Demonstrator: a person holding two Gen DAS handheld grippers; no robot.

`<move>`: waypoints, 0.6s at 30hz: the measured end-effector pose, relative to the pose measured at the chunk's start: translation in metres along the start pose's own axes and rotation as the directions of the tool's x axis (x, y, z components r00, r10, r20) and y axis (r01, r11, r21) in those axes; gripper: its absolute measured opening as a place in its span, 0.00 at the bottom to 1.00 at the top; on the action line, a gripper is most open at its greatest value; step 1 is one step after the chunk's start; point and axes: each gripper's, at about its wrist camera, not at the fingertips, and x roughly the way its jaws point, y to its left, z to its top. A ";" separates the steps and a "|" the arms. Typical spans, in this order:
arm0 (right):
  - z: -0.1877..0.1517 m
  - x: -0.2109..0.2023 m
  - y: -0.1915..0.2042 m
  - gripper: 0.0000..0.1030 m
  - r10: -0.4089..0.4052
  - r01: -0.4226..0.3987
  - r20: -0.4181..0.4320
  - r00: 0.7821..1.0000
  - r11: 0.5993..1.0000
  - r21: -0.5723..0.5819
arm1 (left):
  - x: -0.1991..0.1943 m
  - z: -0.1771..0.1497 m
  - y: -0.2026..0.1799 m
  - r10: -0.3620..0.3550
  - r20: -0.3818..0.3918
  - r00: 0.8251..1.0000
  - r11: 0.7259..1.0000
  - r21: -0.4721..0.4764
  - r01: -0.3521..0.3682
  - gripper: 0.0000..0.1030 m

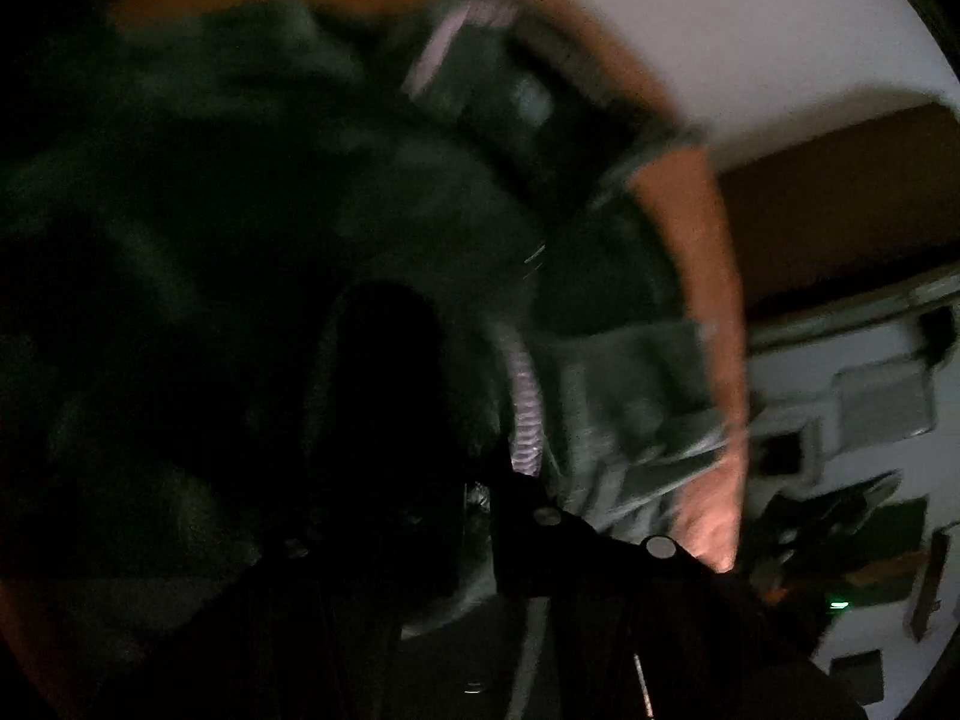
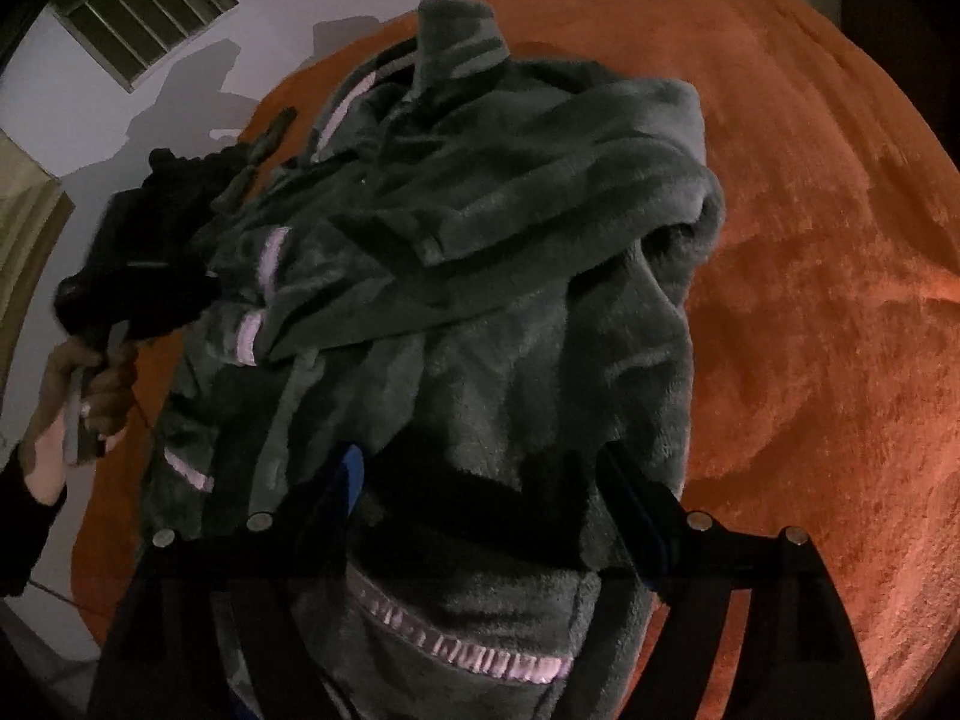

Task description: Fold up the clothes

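Grey plush garment (image 2: 480, 276) with pale pink ribbed trim (image 2: 474, 654), bunched in folds on the orange blanket (image 2: 810, 312). Right gripper (image 2: 480, 480): jaws spread, fleece between them. Left gripper (image 2: 258, 156) at the garment's far-left edge; jaw state cannot be told, view dark and blurred.

Black right gripper (image 2: 480, 504), silver screws, blue-padded jaws.
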 end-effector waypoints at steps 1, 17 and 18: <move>0.000 0.000 -0.001 0.77 0.001 -0.001 0.002 1.000 1.000 0.005 | -0.013 -0.006 -0.004 -0.041 0.016 0.999 0.999 0.003 0.041 0.06; 0.004 -0.002 -0.026 0.77 -0.040 0.039 0.005 0.999 0.998 0.056 | -0.018 -0.115 0.033 -0.025 -0.202 0.979 0.999 -0.039 0.018 0.07; 0.006 -0.002 -0.026 0.77 -0.044 0.043 0.006 0.999 0.998 0.050 | -0.020 -0.114 0.032 -0.005 -0.191 0.982 1.000 -0.024 0.000 0.08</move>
